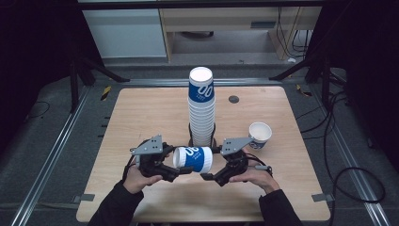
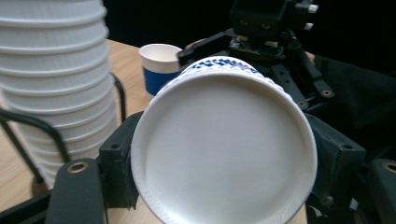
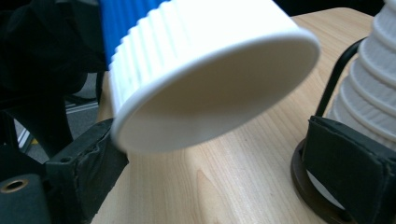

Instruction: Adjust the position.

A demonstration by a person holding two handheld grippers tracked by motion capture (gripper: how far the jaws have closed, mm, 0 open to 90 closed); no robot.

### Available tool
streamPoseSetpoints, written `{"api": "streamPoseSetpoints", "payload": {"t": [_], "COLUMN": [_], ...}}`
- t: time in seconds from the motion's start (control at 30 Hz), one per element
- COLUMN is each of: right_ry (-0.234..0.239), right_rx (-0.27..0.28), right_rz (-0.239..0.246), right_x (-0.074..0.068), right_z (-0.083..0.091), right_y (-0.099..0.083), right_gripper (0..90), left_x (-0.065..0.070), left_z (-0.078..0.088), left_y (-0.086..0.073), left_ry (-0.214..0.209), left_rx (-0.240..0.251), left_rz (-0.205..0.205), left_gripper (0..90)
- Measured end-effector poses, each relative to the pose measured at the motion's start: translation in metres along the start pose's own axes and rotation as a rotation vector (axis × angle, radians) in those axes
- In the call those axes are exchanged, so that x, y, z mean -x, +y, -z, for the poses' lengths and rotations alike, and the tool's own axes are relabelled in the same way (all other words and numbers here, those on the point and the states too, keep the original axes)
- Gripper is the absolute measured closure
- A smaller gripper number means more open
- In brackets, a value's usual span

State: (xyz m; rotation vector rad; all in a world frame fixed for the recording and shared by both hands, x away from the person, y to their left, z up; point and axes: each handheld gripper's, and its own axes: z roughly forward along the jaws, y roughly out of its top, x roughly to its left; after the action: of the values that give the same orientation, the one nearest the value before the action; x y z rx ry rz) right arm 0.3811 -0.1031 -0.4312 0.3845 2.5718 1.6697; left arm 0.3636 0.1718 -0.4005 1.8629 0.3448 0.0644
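The blue-and-white cup [image 1: 193, 158] lies on its side above the near middle of the counter [image 1: 141, 122], long axis running left to right. The left gripper [image 1: 176, 172] clamps its closed base end; the right gripper [image 1: 207, 177], jaws wide and not pressing, faces its open mouth, just right.

Tall cup stack [image 1: 202, 106] mid-table; lone cup [image 1: 260, 135] right.
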Motion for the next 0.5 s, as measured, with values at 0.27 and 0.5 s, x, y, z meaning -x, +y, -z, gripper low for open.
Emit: {"api": "streamPoseSetpoints", "payload": {"t": [0.27, 0.5], "right_ry": [0.070, 0.097], "right_rx": [0.018, 0.025], "right_rz": [0.010, 0.016], "right_x": [-0.0035, -0.0049], "right_z": [-0.0046, -0.0054], "right_y": [-0.0001, -0.0006], "right_gripper": [8.1, 12.7], "left_x": [0.0030, 0.0028], "left_z": [-0.0064, -0.0082], "left_y": [-0.0013, -0.0022], "left_ry": [-0.050, -0.056], "left_rx": [-0.026, -0.044], "left_rz": [0.001, -0.002], "left_gripper": [24.9, 24.9]}}
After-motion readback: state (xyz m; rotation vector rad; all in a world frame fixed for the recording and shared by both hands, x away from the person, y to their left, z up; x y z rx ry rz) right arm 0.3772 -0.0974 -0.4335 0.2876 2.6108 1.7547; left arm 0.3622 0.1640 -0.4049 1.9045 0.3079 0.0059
